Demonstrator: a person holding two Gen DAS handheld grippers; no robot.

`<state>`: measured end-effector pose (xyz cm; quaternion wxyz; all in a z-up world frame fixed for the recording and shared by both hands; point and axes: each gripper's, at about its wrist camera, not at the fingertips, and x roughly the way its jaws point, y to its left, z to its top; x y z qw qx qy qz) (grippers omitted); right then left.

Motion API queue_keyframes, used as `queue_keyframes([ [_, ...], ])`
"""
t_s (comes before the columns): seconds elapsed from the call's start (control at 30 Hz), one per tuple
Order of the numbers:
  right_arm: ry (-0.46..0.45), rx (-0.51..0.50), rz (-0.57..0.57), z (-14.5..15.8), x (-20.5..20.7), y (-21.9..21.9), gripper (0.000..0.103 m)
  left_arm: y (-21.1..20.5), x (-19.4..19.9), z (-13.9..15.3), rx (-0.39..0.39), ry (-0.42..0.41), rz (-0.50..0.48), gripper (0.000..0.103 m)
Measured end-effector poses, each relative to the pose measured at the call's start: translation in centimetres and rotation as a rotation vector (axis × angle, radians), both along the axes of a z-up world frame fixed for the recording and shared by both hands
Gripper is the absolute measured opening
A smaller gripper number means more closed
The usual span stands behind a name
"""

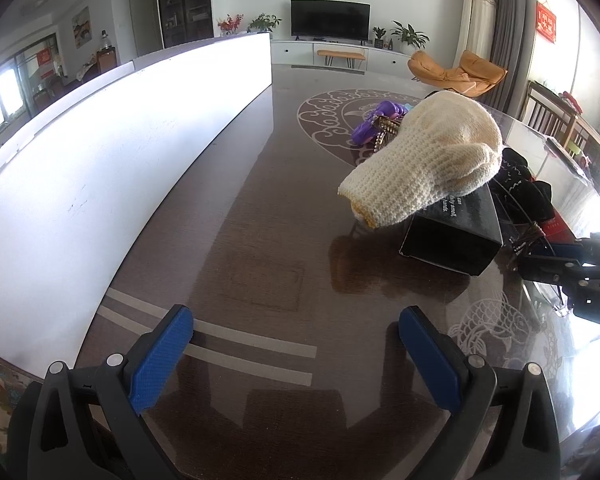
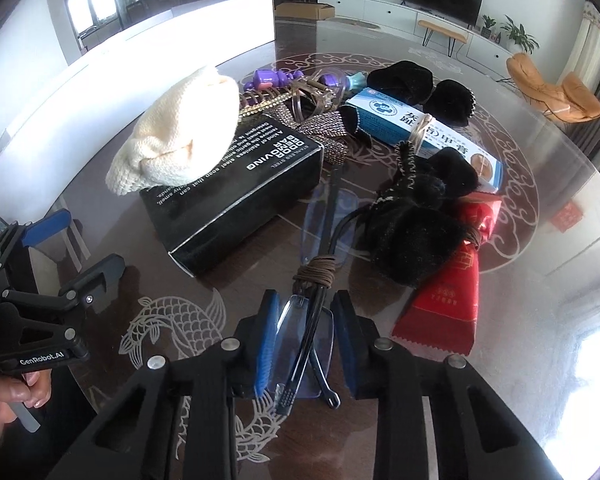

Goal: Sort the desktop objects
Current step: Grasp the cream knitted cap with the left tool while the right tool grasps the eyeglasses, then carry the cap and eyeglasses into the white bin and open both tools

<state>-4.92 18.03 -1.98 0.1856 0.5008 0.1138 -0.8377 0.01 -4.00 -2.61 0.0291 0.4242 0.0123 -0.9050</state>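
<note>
My right gripper (image 2: pixel 305 332) has its fingers clamped on the folded glasses (image 2: pixel 309 320), at six o'clock of the clutter on the bench (image 2: pixel 540 280). The black box (image 2: pixel 236 200) lies at ten o'clock of them, the cream glove (image 2: pixel 180 136) draped on it. My left gripper (image 1: pixel 296 354) hovers with fingers apart, nothing between them.

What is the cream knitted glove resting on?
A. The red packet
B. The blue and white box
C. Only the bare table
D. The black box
D: in the right wrist view the cream knitted glove lies draped over the top of the black box, apart from the red packet and the blue and white box.
</note>
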Motion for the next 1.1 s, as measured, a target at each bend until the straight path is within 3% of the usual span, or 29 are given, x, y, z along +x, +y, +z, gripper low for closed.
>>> queue_keyframes([
  [0.2,0.005,-0.069,-0.03,0.9,3.8,3.8,0.025,-1.0,1.0,1.3,0.142,0.019,-0.064,0.103],
  [0.23,0.008,-0.082,-0.034,1.2,4.7,4.3,0.02,-1.0,1.1,1.8,0.14,0.033,-0.089,0.103],
  [0.4,0.007,-0.123,-0.047,1.8,5.8,6.7,0.02,0.3,0.3,5.7,0.101,0.102,-0.249,0.103],
  [0.53,-0.022,-0.13,-0.023,1.2,5.6,7.4,0.021,2.4,-3.6,7.0,0.113,0.038,-0.364,0.103],
  [0.57,-0.019,-0.142,-0.025,1.2,5.5,7.7,0.022,3.0,-4.7,6.6,0.102,0.011,-0.381,0.103],
  [0.63,-0.022,-0.163,-0.026,1.3,5.1,8.1,0.039,4.4,-6.4,5.9,0.029,-0.023,-0.391,0.103],
  [0.73,-0.031,-0.143,0.002,1.5,4.4,7.8,0.043,6.2,-8.1,4.8,-0.077,-0.059,-0.4,0.103],
  [0.77,-0.036,-0.128,0.019,1.5,4.1,7.4,0.043,6.6,-8.3,4.6,-0.092,-0.06,-0.405,0.096],
  [0.8,-0.043,-0.116,0.036,1.4,3.8,7.0,0.043,6.9,-8.4,4.7,-0.09,-0.056,-0.409,0.074],
  [0.87,-0.061,-0.095,0.072,1.0,3.1,5.8,0.043,6.9,-8.6,5.3,-0.059,-0.07,-0.403,0.047],
  [0.93,-0.064,-0.082,0.093,0.5,2.4,4.8,0.042,7.1,-8.0,6.0,-0.074,-0.046,-0.397,0.043],
  [0.97,-0.063,-0.079,0.09,0.4,2.1,4.6,0.036,6.7,-7.6,6.3,-0.076,-0.037,-0.394,0.042],
  [1.0,-0.067,-0.08,0.084,0.2,1.8,4.6,0.013,6.1,-6.9,6.7,-0.058,-0.028,-0.387,0.041],
  [1.1,-0.053,-0.102,0.046,1.0,2.1,5.6,0.011,3.8,-4.3,8.4,0.022,0.008,-0.354,0.041],
])
